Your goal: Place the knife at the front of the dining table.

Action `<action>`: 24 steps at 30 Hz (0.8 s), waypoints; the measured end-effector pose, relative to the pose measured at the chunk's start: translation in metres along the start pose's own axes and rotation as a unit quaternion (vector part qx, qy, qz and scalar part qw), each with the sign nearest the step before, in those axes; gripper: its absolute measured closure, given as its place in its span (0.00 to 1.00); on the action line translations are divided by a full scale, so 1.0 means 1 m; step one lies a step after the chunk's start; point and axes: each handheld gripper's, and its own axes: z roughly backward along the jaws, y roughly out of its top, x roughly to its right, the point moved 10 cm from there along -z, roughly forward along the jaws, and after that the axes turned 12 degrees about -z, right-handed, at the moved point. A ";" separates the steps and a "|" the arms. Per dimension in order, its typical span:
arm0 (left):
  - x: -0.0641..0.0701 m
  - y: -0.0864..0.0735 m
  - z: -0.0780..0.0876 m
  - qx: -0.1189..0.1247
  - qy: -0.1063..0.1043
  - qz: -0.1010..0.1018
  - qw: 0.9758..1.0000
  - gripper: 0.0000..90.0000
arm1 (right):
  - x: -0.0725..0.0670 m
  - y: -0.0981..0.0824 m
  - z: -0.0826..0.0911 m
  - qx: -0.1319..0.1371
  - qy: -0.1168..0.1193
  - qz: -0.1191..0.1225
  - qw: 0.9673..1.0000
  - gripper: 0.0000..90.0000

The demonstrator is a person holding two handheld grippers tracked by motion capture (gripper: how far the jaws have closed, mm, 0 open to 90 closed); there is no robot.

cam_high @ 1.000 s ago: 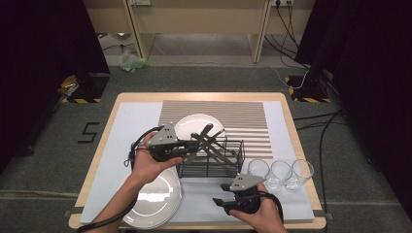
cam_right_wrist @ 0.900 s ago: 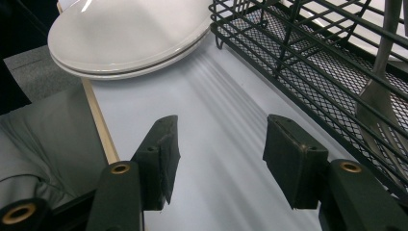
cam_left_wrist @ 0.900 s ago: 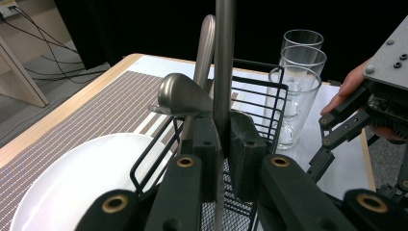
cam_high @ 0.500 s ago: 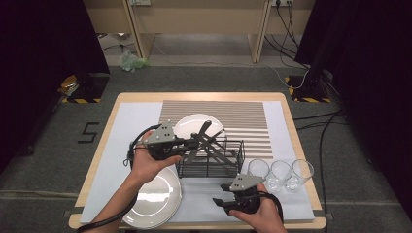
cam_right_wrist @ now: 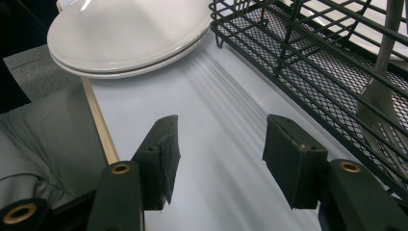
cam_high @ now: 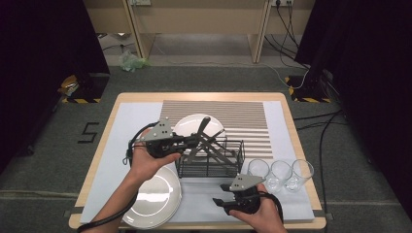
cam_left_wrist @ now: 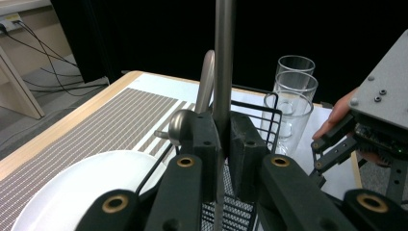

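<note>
A black wire basket (cam_high: 234, 168) stands mid-table with several metal utensils leaning in it. My left gripper (cam_high: 194, 142) reaches in from the basket's left side and is shut on the handle of one metal utensil (cam_high: 204, 127), which rises straight up between the pads in the left gripper view (cam_left_wrist: 223, 57). A second curved handle (cam_left_wrist: 206, 82) leans just behind it. My right gripper (cam_high: 219, 203) rests low near the table's front edge, in front of the basket, open over the bare mat (cam_right_wrist: 221, 144). A fork (cam_right_wrist: 385, 96) lies inside the basket wall (cam_right_wrist: 308, 62).
A white plate (cam_high: 187, 125) lies behind the basket on the striped mat. Two stacked white plates (cam_high: 155, 199) sit at the front left, also close to my right gripper's left jaw (cam_right_wrist: 130, 33). Three clear glasses (cam_high: 281, 171) stand in a row right of the basket.
</note>
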 end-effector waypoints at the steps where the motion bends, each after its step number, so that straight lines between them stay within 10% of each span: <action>1: 0.000 0.001 0.000 0.002 0.000 0.000 1.000 0.92 | 0.000 0.000 0.000 0.000 0.000 0.000 1.000 0.52; 24: -0.004 0.015 0.006 0.030 0.000 0.001 1.000 0.92 | 0.000 0.000 0.000 -0.001 0.000 -0.002 1.000 0.52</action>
